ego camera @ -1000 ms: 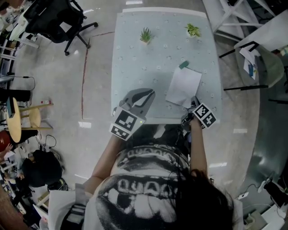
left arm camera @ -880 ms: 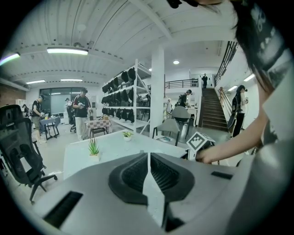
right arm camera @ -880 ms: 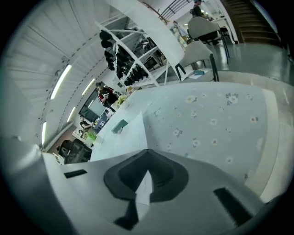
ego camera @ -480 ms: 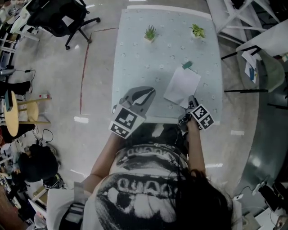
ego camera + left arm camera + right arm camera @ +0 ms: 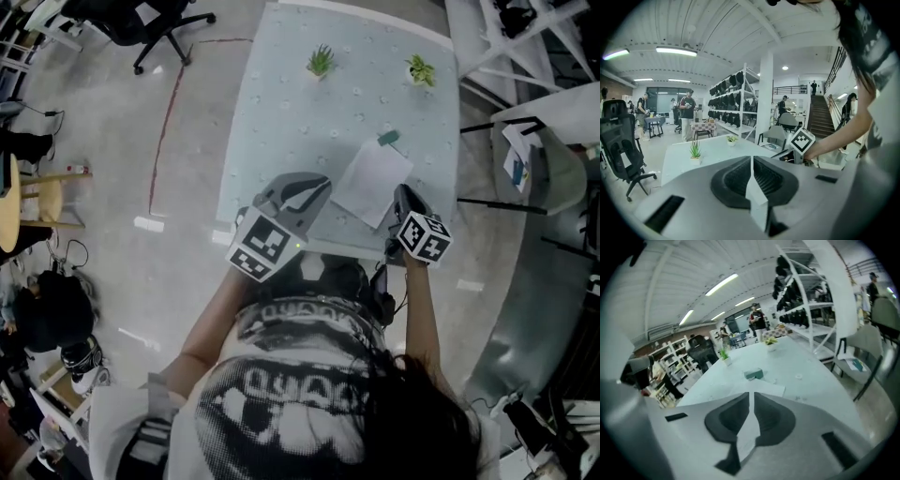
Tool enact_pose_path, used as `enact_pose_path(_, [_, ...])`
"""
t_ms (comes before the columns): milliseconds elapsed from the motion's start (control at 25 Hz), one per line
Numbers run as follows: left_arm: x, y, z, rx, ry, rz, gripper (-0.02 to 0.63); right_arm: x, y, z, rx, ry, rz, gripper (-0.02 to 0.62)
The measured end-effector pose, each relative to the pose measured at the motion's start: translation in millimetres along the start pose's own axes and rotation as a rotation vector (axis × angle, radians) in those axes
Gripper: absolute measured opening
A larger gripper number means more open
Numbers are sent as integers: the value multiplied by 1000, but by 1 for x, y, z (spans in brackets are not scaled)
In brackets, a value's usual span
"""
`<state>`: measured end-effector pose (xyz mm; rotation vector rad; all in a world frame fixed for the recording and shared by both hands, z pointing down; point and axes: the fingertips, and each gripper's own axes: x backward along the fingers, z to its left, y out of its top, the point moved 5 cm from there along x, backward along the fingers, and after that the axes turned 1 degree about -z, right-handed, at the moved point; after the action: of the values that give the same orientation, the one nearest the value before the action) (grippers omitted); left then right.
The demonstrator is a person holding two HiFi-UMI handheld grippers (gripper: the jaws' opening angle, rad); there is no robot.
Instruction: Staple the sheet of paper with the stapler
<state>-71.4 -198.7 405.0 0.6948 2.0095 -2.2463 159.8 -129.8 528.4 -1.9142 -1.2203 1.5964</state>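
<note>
A white sheet of paper lies on the pale green table, with a small green stapler at its far corner. In the right gripper view the paper and stapler lie just ahead of the jaws. My right gripper hovers over the sheet's near right edge. Its jaws are closing to a narrow slit with nothing between them. My left gripper rests near the table's front edge, left of the paper, shut and empty.
Two small potted plants stand at the table's far end. An office chair stands on the floor at the far left. White chairs and frames crowd the right side.
My right gripper has let go of the paper's near right corner, lifted and rolled. The left gripper has kept still and the paper lies as before.
</note>
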Motion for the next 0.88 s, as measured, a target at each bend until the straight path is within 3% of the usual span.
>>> enact_pose_path(120, [-8,3,-4,14,15,-7,15,-16,28,2,164,83,21,0])
enact_pose_path(320, [-21,6,-16,43,41,-13,15,-45,64,6,395,250,86,0])
enact_pose_path(640, [-35,5,-32,86,113,-10,15,-88,73,12,772,445,251,0])
enact_pose_path(880, [-35,-2,-37,128,189,2,15,-116,77,24,1158,578,402,3])
